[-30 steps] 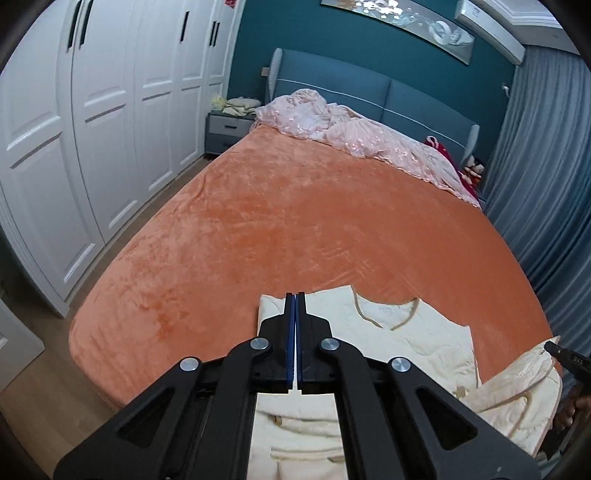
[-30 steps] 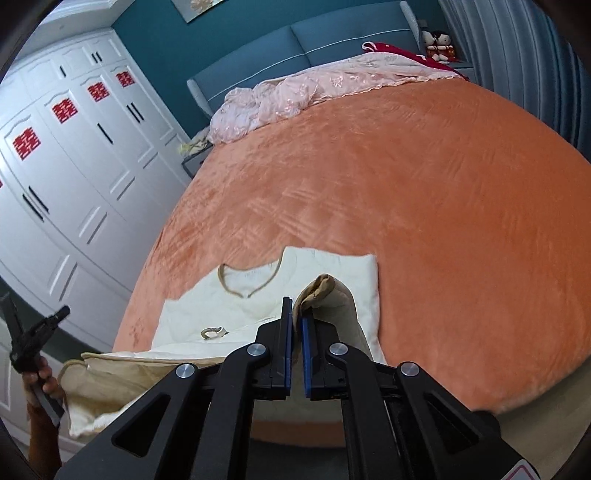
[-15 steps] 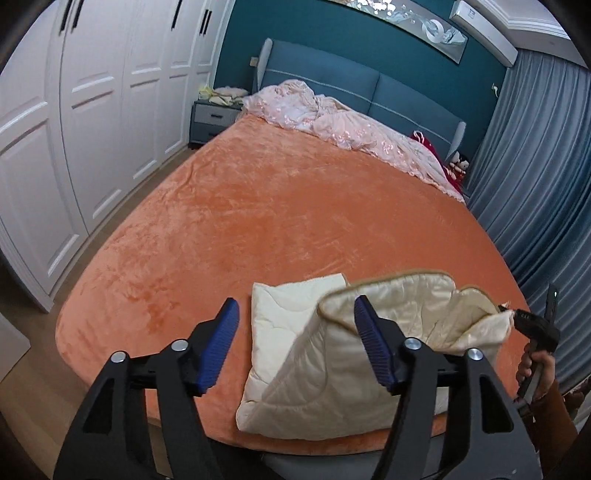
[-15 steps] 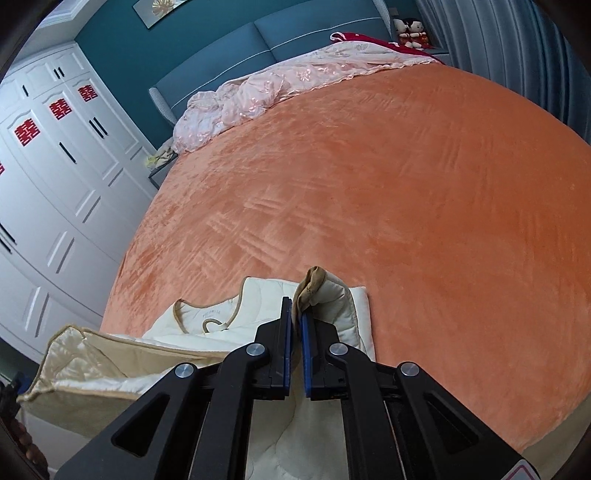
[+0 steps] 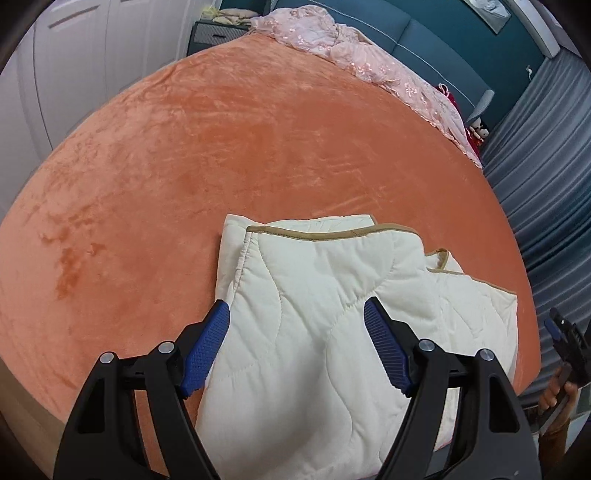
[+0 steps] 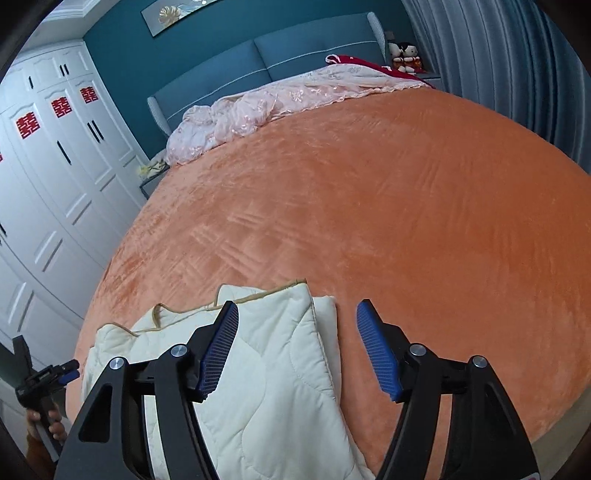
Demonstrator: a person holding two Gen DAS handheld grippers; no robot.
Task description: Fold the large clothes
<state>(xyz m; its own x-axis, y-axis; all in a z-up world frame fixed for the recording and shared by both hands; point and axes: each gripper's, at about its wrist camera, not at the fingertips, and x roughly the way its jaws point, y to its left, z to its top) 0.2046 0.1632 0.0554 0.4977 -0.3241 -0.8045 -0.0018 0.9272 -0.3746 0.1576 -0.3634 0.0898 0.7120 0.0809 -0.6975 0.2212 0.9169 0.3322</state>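
Note:
A cream quilted garment [image 5: 332, 295] with tan trim lies folded near the front edge of the orange bed [image 5: 258, 147]. My left gripper [image 5: 295, 304] hovers over its left half. The jaws are opening, and the cloth lies beneath them, not pinched. My right gripper [image 6: 297, 305] stands above the garment's [image 6: 277, 369] right edge. Its jaws are also opening, with its left pad over the cloth and its right pad over the bedspread [image 6: 406, 221]. Each view catches the other gripper at its edge, held in a hand.
A crumpled pink quilt [image 6: 258, 110] lies along the blue headboard, with red cloth and dolls [image 6: 404, 51] at its right end. White wardrobes [image 6: 55, 184] stand to the left of the bed, and grey curtains [image 5: 546, 166] hang on the right. A nightstand [image 5: 210, 35] is at the back left.
Both grippers carried the garment's lower hem up over its upper part, then opened and let it go. The left gripper has dropped closer to the cloth.

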